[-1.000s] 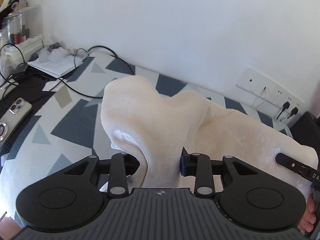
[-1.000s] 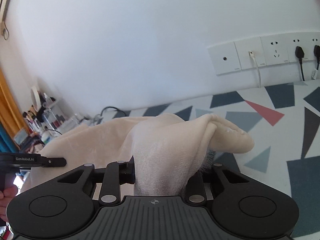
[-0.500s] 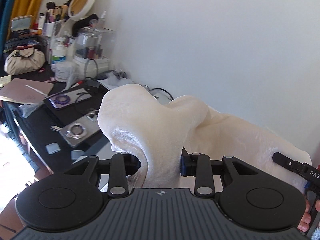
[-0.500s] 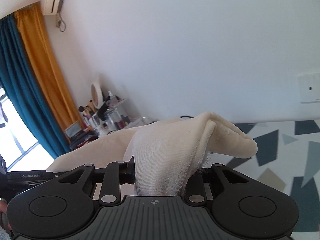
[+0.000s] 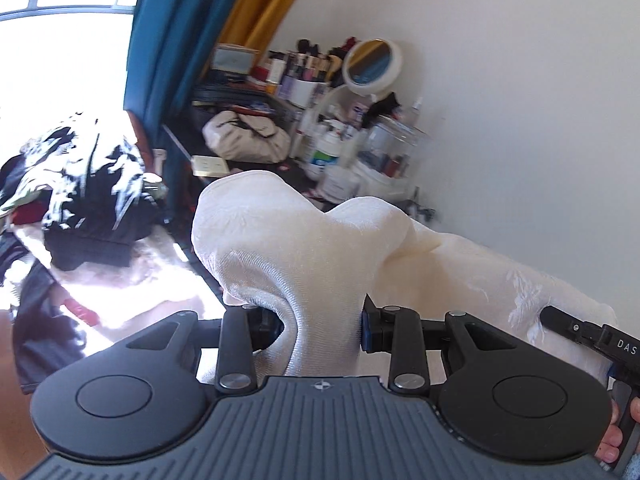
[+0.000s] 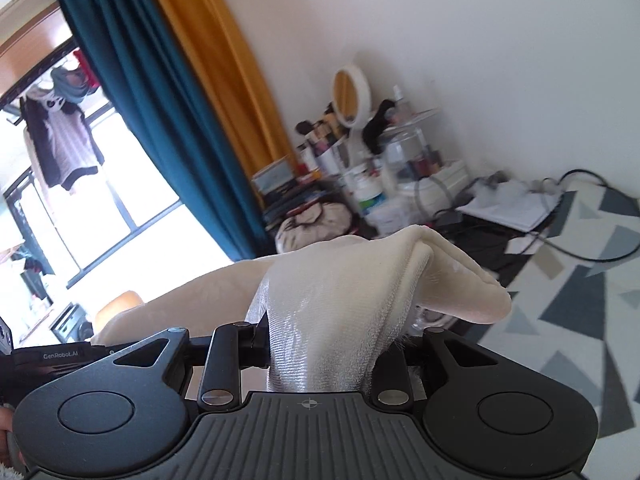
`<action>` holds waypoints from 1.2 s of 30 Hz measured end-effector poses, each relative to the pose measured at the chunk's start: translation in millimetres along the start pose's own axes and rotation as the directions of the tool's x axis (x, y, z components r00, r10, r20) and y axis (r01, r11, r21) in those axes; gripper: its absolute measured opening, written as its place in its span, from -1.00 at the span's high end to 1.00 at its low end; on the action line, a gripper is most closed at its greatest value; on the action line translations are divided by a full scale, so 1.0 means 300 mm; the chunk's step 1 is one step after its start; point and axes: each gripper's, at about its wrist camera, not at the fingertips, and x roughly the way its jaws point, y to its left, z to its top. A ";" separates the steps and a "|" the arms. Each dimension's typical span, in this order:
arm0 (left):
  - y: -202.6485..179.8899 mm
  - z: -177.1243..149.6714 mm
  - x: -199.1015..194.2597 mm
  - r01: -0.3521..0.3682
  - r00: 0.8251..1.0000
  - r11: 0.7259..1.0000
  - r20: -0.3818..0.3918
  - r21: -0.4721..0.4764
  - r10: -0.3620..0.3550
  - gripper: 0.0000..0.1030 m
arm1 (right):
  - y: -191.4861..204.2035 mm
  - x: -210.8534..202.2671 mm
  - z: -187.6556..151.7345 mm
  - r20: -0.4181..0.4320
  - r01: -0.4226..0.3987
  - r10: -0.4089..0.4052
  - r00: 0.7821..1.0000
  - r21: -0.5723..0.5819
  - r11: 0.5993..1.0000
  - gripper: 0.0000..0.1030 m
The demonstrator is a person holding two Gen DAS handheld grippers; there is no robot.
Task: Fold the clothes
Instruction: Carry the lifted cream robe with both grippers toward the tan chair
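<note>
I count one cream garment, with two tools clamped on it: my left tool and my right tool. Beyond the garment I see one round mirror, one beige pouch left of that mirror, and two curtains further left, one teal and one mustard. Bottles and brushes below the mirror blur together, so I cannot count them.
</note>
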 end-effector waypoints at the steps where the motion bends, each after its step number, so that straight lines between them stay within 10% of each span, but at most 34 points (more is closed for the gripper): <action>1: 0.045 0.003 -0.013 -0.028 1.000 0.999 0.002 -0.019 0.028 0.34 | 0.036 0.050 -0.003 -0.024 -0.024 0.023 0.999 -0.009 1.000 0.52; 14: 0.433 0.072 -0.096 -0.342 0.932 0.907 0.034 -0.245 0.361 0.34 | 0.417 0.666 -0.001 -0.286 -0.331 0.299 0.910 -0.070 0.941 0.52; 25: 0.634 0.160 -0.106 -0.424 0.875 0.834 0.076 -0.355 0.477 0.34 | 0.668 1.006 0.012 -0.361 -0.444 0.379 0.852 -0.115 0.889 0.51; 36: 1.145 0.155 -0.207 -0.385 0.895 0.832 0.060 -0.401 0.443 0.34 | 1.060 1.274 -0.159 -0.425 -0.438 0.341 0.839 -0.153 0.886 0.51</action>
